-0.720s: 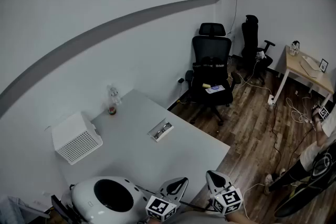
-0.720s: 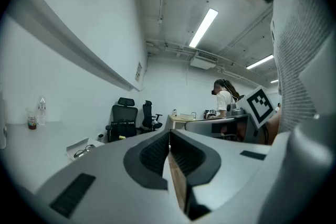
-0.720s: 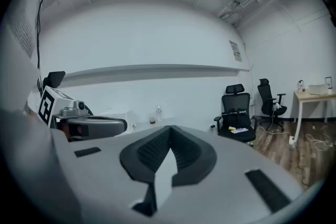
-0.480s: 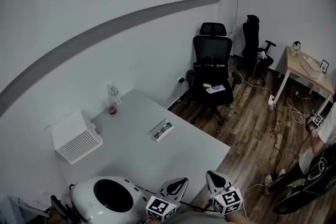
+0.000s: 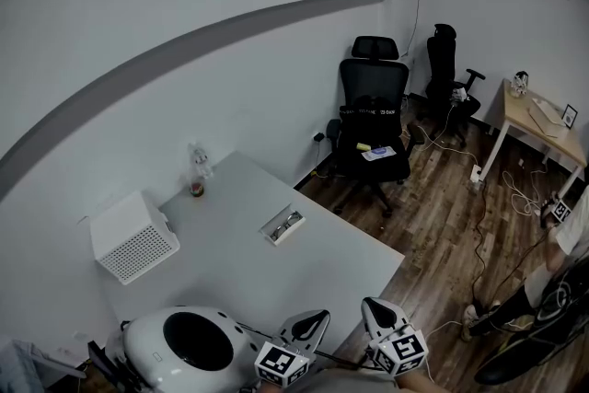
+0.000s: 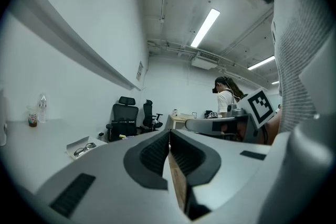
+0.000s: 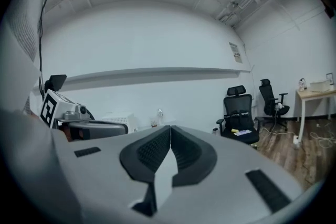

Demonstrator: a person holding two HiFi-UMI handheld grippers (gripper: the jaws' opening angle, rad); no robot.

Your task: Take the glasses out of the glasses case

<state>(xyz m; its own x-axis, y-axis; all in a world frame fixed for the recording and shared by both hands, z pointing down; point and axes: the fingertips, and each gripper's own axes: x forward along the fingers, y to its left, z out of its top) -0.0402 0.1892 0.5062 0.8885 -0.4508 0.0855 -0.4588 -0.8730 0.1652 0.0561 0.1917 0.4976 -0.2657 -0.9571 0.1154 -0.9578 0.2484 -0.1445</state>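
Note:
The open glasses case (image 5: 283, 226) lies in the middle of the pale table (image 5: 350, 267), with the dark-framed glasses (image 5: 289, 222) lying inside it. In the left gripper view the glasses case (image 6: 84, 148) appears far off to the left, glasses showing in it. Both grippers hover side by side at the table's near edge, well short of the case. My left gripper (image 5: 313, 323) is shut with nothing in it, its pads pressed together (image 6: 169, 136). My right gripper (image 5: 377, 312) is also shut and empty (image 7: 170, 131).
A white perforated box (image 5: 135, 239), a clear bottle (image 5: 199, 165) and a small jar (image 5: 196, 190) stand at the table's far left. A white dome with a dark opening (image 5: 190, 343) sits near left. Two black office chairs (image 5: 373, 120) and a wooden desk (image 5: 538, 120) stand beyond; a person (image 5: 571, 235) is at the right edge.
Both grippers stay where they were, still shut. The person at the right edge of the head view has shifted a little.

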